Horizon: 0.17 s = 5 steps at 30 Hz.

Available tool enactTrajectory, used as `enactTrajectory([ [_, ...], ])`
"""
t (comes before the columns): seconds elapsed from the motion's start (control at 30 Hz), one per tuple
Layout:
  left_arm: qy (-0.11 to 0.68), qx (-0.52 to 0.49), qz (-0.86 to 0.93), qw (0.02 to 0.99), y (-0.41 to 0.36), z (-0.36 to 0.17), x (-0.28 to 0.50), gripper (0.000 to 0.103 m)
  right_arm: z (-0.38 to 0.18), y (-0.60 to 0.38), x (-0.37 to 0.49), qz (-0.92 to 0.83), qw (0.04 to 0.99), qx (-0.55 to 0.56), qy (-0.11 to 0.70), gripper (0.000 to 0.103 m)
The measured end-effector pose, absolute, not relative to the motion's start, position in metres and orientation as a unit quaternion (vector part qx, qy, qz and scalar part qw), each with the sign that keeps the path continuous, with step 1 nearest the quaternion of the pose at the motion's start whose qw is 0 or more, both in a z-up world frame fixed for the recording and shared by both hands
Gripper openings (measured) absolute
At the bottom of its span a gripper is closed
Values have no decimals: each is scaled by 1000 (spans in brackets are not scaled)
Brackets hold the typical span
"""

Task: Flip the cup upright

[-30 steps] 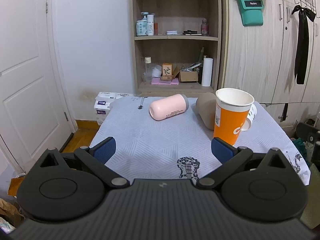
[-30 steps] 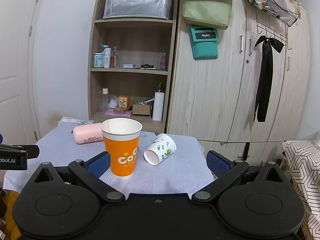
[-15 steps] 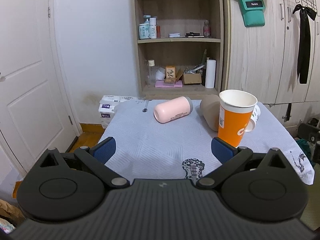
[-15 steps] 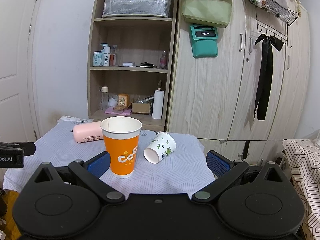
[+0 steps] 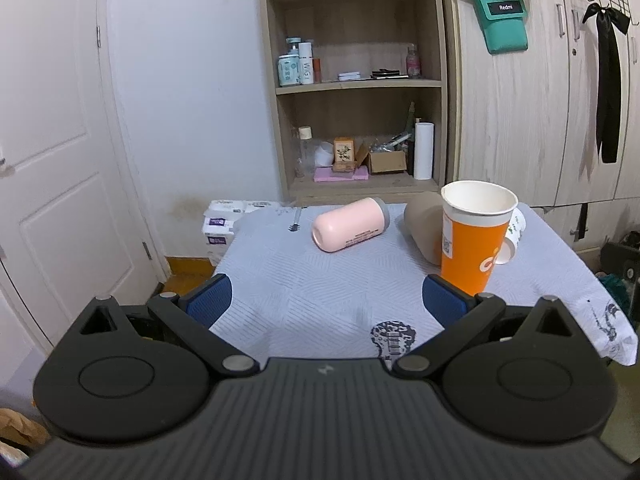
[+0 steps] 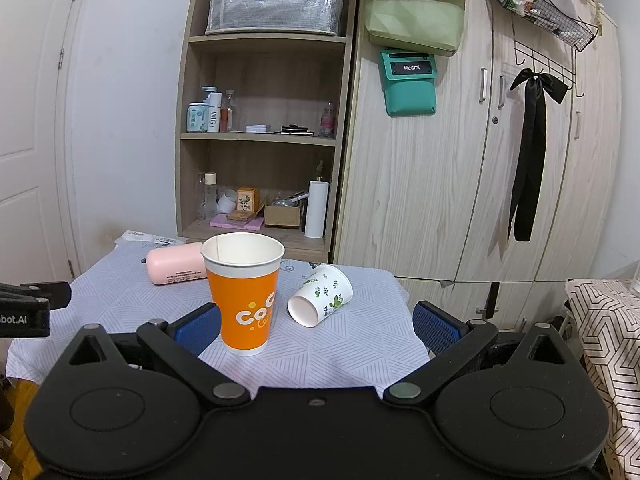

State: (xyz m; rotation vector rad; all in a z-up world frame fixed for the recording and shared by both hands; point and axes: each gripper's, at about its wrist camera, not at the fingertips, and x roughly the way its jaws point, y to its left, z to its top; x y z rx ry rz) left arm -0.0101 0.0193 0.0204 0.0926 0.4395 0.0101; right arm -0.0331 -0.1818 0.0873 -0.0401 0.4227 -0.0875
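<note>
An orange paper cup (image 6: 246,300) stands upright on the table; it also shows in the left wrist view (image 5: 474,236). A white leaf-print cup (image 6: 320,295) lies on its side just right of it, mouth toward me. A pink tumbler (image 5: 350,229) lies on its side farther back, and a beige cup (image 5: 424,222) lies behind the orange cup. My left gripper (image 5: 326,300) is open and empty at the near table edge. My right gripper (image 6: 316,322) is open and empty, short of the two paper cups.
The table carries a pale patterned cloth (image 5: 320,280). A wooden shelf unit (image 6: 264,140) and wardrobe doors (image 6: 460,180) stand behind it. A white door (image 5: 52,160) is at left. The left gripper's body (image 6: 24,308) shows at the left edge of the right wrist view.
The left gripper has pulled back and risen slightly, so the table looks farther away. The right gripper has hardly moved. The cups have not moved.
</note>
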Motion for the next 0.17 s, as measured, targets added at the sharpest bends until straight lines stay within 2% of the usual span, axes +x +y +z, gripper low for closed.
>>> enactTrajectory([
  [0.17, 219, 53, 8, 974, 19, 20, -9, 103, 86, -182, -34, -44, 976, -20, 211, 103],
])
